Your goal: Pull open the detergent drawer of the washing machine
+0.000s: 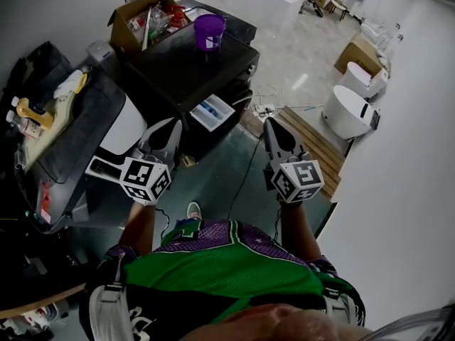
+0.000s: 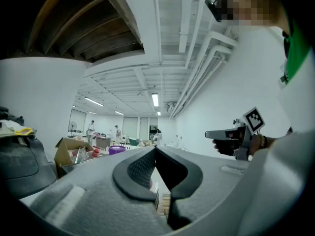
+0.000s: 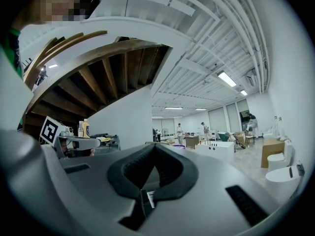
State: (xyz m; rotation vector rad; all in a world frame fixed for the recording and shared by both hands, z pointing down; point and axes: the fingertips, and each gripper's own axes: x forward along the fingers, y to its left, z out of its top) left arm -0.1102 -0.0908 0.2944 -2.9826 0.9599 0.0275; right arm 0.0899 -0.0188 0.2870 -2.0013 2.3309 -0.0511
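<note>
The head camera looked steeply down from above the person's green shirt (image 1: 220, 268), taking in both handheld grippers held out in front and the floor (image 1: 213, 183) beyond them. The left gripper (image 1: 170, 123) carried a camera close behind its own jaws, facing level down a long white room. The right gripper (image 1: 272, 122) carried one set the same way. The left gripper view caught the right gripper at its right side, and the right gripper view caught the left gripper at its left side. All three views shared a purple bucket (image 1: 210, 31). The head and left gripper views also shared an open cardboard box (image 1: 134, 21).
</note>
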